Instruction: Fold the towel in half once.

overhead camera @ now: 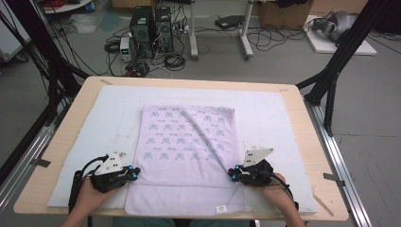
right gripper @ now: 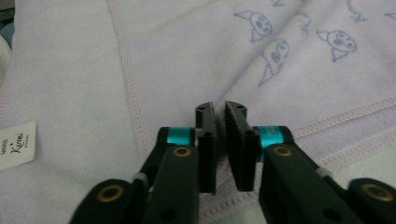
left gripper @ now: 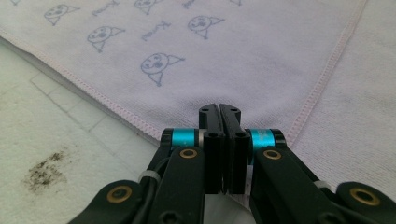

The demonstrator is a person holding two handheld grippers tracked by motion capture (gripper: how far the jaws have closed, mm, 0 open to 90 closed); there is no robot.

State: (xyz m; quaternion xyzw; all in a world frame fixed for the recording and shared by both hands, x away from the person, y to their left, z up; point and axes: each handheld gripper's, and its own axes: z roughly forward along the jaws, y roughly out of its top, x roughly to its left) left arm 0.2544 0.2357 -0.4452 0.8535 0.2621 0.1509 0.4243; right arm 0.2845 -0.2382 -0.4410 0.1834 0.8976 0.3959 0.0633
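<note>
1. On the table [overhead camera: 302,123], over a white mat [overhead camera: 94,123], we are seeing a lilac towel [overhead camera: 187,156] lying flat, roughly centred between the left and right edges, its near hem reaching the table's near edge.
2. We are noting that the towel's upper layer is folded, with a diagonal crease running from the far edge toward the right side.
3. We are spotting a small white label [overhead camera: 221,208] on the near hem, close to the towel's near right corner.
4. We are finding the left gripper [overhead camera: 135,173] at the towel's left edge, near the table's near left corner, held in the left hand [overhead camera: 87,194].
5. We are reading its jaws as pressed together in the left gripper view, tips resting at a corner of the printed layer [left gripper: 187,60]; whether cloth is pinched we cannot tell.
6. We are finding the right gripper [overhead camera: 232,175] at the towel's right edge, held in the right hand [overhead camera: 274,191].
7. We are seeing its jaws almost closed in the right gripper view, a thin gap between them, above the stitched hem [right gripper: 128,93]; a grip we cannot tell.
</note>
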